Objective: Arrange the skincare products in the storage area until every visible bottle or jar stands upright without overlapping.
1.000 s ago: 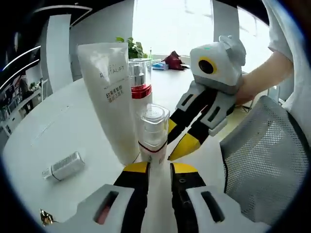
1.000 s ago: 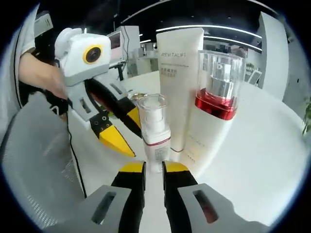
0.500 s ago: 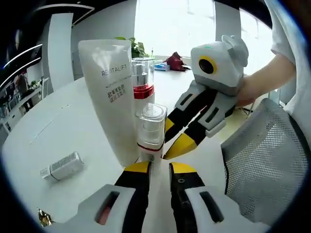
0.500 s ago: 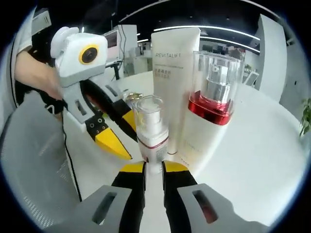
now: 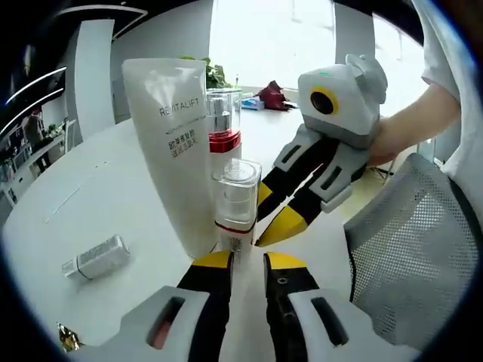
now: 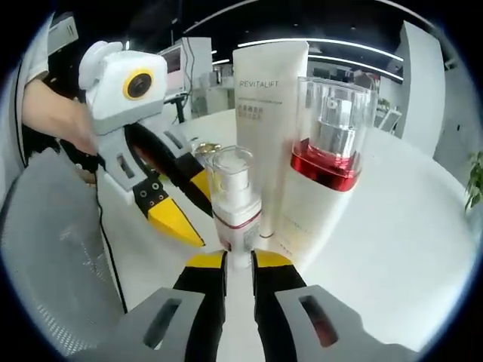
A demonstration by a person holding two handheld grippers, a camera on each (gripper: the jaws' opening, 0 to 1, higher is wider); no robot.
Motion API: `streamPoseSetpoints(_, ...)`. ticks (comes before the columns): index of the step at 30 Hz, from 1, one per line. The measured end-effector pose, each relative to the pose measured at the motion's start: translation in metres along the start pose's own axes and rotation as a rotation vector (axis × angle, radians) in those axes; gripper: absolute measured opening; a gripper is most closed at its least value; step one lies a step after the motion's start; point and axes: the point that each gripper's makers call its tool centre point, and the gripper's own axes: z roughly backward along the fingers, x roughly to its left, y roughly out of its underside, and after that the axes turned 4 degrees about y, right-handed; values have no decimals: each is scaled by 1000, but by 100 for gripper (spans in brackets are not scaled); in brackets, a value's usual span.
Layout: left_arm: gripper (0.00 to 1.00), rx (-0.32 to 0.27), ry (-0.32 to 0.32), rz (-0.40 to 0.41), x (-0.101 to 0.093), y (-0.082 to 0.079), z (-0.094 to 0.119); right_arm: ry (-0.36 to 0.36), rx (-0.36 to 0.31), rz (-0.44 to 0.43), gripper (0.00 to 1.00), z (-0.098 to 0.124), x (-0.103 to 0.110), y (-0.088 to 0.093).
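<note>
Small pump bottle (image 5: 235, 204) stood upright (beside white tube (image 5: 175, 151)) on the bench (image 5: 90, 204); left hand-held gripper (image 5: 247, 260) and right hand-held gripper (image 6: 238, 260) both nearly together, empty.

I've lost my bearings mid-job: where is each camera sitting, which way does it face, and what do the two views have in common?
Left gripper view: rides the left tongs, facing the small pump bottle, white tube and red-banded bottle; the right tongs and a forearm enter from the right.
Right gripper view: rides the right tongs, facing the same cluster from the opposite side; the left tongs and a hand enter from the left.
Shared: the three upright products on the white table.
</note>
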Motion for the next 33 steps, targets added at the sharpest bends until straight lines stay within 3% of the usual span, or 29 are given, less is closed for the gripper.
streamPoseSetpoints(12,29,-5,-52,62,1,11,27,-1,32,-51,24,14,20,1)
streamPoseSetpoints(18,35,-32,-87,131,-4,18,47,1,57,-56,30,17,31,4)
streamPoseSetpoints(25,39,-85,-168,240,-7,27,82,5,76,-53,34,26,39,0)
streamPoseSetpoints(33,47,-177,-277,385,-1,42,136,41,87,-74,41,40,36,-4)
